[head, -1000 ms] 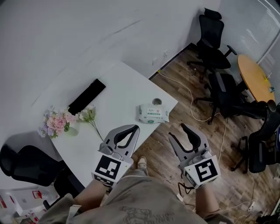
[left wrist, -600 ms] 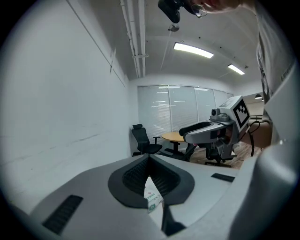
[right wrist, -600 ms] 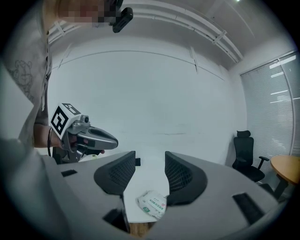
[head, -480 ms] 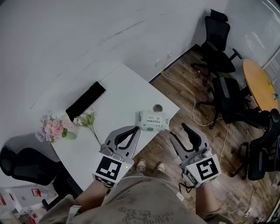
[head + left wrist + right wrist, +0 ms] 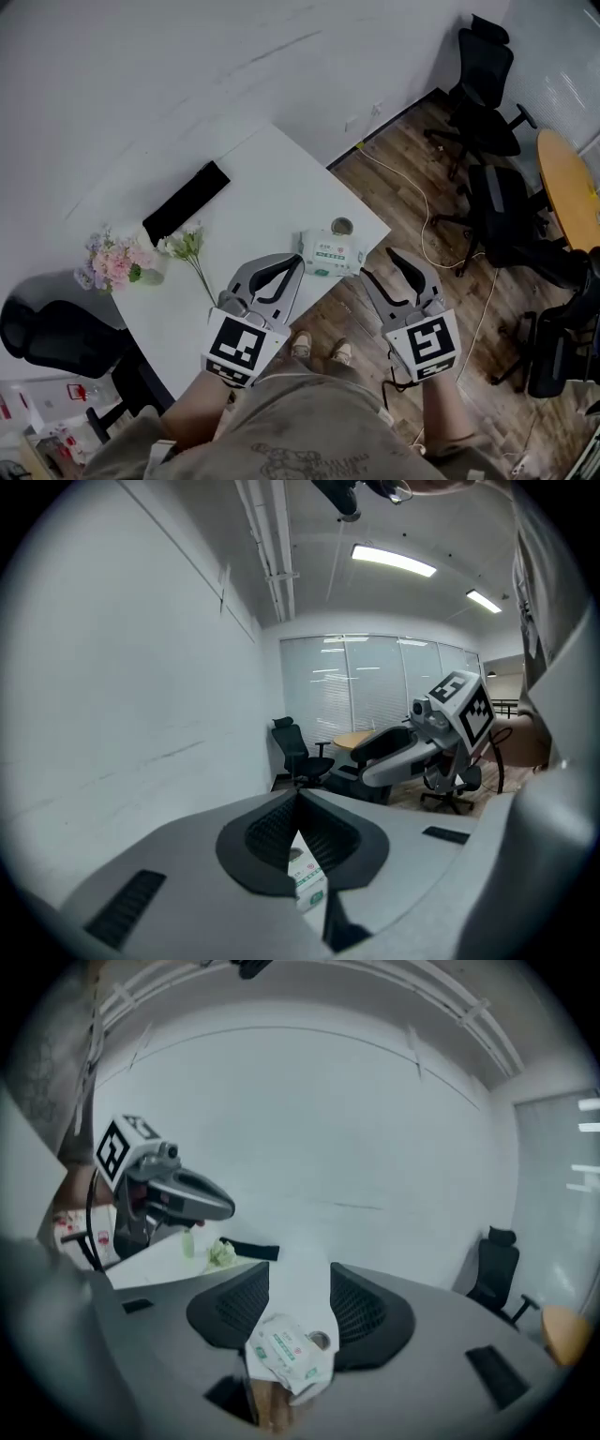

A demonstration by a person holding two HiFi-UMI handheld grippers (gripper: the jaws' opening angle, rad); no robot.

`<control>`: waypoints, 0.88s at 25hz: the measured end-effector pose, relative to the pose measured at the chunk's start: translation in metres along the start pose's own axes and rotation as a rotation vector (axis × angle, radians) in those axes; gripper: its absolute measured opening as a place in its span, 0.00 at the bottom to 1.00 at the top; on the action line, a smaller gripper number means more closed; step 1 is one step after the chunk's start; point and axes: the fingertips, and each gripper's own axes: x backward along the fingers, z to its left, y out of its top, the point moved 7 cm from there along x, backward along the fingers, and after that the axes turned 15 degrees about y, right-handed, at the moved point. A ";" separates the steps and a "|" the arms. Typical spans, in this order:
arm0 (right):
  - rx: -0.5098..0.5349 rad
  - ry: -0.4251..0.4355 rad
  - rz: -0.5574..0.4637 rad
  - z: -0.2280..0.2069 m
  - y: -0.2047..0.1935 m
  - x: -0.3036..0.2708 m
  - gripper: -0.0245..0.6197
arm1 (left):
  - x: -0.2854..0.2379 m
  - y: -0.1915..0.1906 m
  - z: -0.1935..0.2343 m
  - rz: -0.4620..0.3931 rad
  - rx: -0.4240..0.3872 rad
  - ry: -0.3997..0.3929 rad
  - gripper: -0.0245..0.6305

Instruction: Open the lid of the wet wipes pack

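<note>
The wet wipes pack (image 5: 330,253) is white with a green label and lies flat by the near right corner of the white table (image 5: 267,192). Its lid looks down. My left gripper (image 5: 292,264) hovers just short of the pack's left end, its jaws shut with nothing in them. The pack (image 5: 307,878) shows through the slit below the shut tips (image 5: 298,799). My right gripper (image 5: 377,264) hangs off the table's edge to the pack's right. It stands open; its jaws have just been opening, with nothing between them. The pack (image 5: 281,1354) lies beyond its tips (image 5: 300,1283).
A small round cup-like thing (image 5: 342,226) stands behind the pack. Pink flowers (image 5: 117,262), a green sprig (image 5: 187,246) and a flat black bar (image 5: 186,202) lie further left. Office chairs (image 5: 483,89), a round wooden table (image 5: 572,187) and a floor cable (image 5: 412,202) are at the right.
Both grippers have come forward and a little down toward the table's corner. The pack now lies close in front of their tips.
</note>
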 end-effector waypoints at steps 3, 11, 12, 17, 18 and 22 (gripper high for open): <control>0.072 0.006 0.089 -0.005 -0.009 -0.018 0.38 | -0.013 -0.001 0.004 0.011 0.014 -0.005 0.06; 0.034 0.115 0.207 -0.014 -0.059 -0.073 0.38 | -0.052 -0.036 0.003 0.107 0.007 -0.019 0.06; 0.024 0.132 0.221 -0.014 -0.067 -0.080 0.38 | -0.056 -0.043 0.003 0.121 0.015 -0.023 0.06; -0.026 0.191 0.286 -0.011 -0.106 -0.112 0.38 | -0.078 -0.082 0.000 0.206 0.032 -0.047 0.06; -0.035 0.200 0.295 -0.010 -0.112 -0.117 0.38 | -0.082 -0.091 -0.001 0.225 0.032 -0.052 0.06; -0.057 0.225 0.331 -0.007 -0.137 -0.135 0.38 | -0.096 -0.127 -0.006 0.308 0.024 -0.072 0.06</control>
